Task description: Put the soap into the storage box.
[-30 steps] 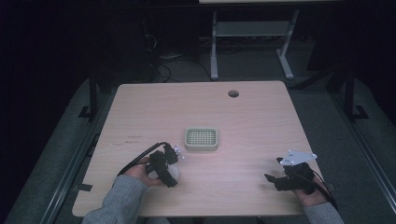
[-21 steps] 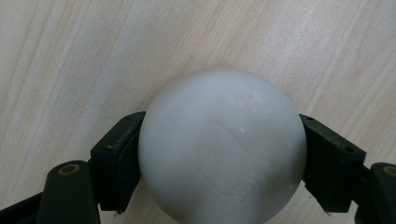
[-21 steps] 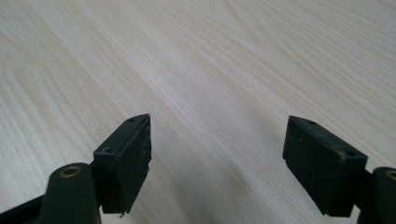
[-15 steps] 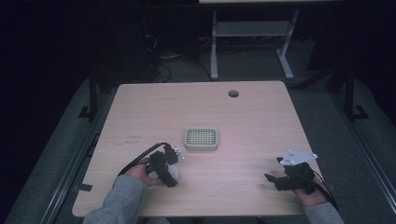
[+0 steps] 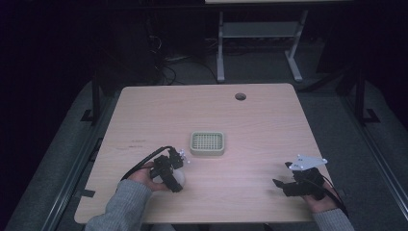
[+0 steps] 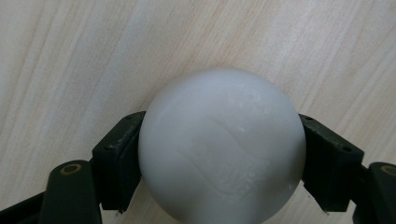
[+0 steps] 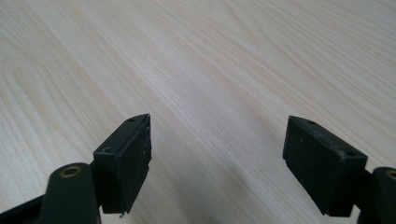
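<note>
R gripper (image 7: 218,163): jaws wide apart, nothing btwn them. Black pads (image 7: 133,156) square-cut w/ small screw holes. Below, bare light wood table (image 7: 210,60), grain running diagonally, faint shadow under jaws.

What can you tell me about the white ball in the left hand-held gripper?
The white ball is round, smooth and glossy, plastic-looking, with faint swirl marks on its surface. The left hand-held gripper clamps it, one black pad against each side. It sits low over the pale wooden table; contact underneath cannot be told.
</note>
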